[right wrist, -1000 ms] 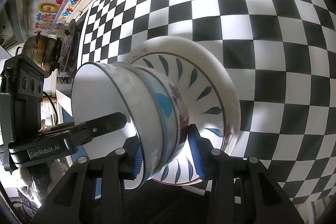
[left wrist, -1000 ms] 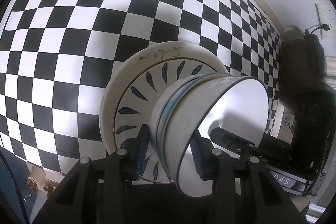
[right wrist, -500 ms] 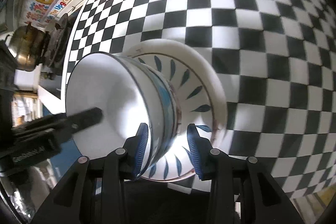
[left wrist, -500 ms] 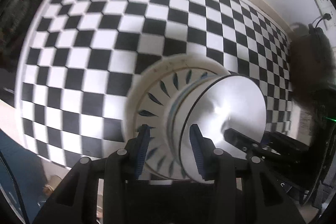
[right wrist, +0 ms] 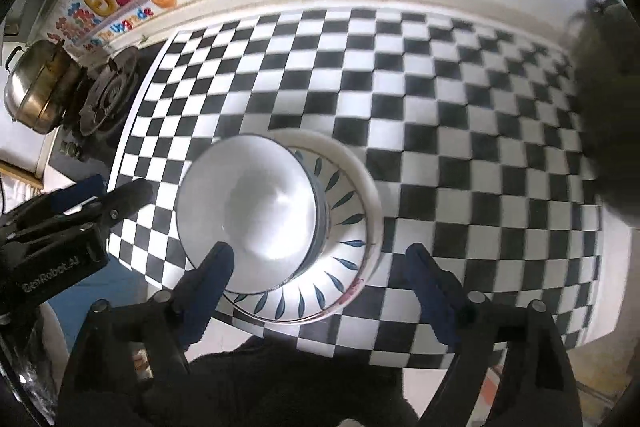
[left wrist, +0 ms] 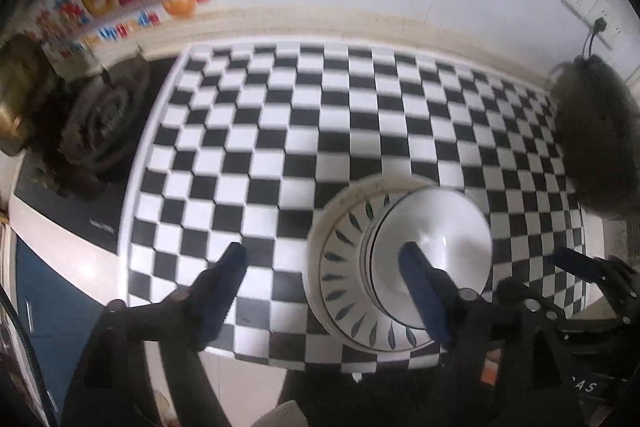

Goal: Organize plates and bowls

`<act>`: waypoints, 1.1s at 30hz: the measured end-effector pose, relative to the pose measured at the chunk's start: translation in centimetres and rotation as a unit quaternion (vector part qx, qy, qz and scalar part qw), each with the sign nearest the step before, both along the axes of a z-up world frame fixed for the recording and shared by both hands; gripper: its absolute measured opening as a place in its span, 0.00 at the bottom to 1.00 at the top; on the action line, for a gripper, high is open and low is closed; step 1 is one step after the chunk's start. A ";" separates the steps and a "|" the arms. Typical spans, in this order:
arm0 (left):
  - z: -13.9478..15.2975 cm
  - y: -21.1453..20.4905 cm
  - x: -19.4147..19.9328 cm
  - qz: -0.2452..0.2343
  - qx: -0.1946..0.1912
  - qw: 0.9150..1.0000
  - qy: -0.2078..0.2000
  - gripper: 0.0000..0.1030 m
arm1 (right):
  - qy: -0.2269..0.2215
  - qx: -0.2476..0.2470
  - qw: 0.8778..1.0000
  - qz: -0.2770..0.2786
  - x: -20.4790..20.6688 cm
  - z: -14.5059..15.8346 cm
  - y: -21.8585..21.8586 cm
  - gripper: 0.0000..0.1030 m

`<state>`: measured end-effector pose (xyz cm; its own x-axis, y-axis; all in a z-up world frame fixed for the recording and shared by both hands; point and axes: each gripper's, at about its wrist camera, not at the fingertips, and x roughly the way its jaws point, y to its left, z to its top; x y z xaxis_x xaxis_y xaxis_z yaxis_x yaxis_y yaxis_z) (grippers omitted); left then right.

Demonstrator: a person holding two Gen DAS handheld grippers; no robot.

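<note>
Both left tongs and right tongs have just opened wide (nothing gripped); withdraw straight up, clear of the stacked bowls on the plate.

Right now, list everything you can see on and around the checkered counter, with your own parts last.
bowls: a nested stack, count unclear, white with blue bands, on the plates.
plates: a stack, at least two, white, the top one with blue leaf marks, near the cloth's front edge.
cloth: one, black and white checks, covering the counter.
pot: one, steel, far left by the wall.
burner: one, dark, between pot and cloth.
sticker: one, colourful, on the wall at left.
socket: one, white, wall at right, cable plugged in.
left gripper: black, blue pads, open, nothing held.
right gripper: the same, open, nothing held.
</note>
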<state>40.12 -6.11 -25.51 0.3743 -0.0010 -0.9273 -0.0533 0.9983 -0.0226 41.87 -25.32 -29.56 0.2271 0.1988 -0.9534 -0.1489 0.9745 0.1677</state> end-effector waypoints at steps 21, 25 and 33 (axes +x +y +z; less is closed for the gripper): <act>12.1 -1.4 -8.7 -0.011 0.007 0.990 -0.141 0.82 | -0.197 -0.025 0.977 -0.080 -9.9 15.9 -1.4 0.93; 13.9 -2.1 -11.5 -0.012 0.013 0.985 -0.169 0.82 | -0.232 -0.024 0.969 -0.087 -12.7 18.5 -2.0 0.93; 18.0 -3.2 -18.1 -0.016 0.022 0.976 -0.214 0.82 | -0.290 -0.033 0.952 -0.090 -20.0 23.0 -2.7 0.93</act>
<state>22.03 -9.29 -7.52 0.7286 0.0170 -0.6847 -0.0168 0.9998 0.0069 21.88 -27.99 -6.55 0.7444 0.0505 -0.6658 -0.0274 0.9986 0.0451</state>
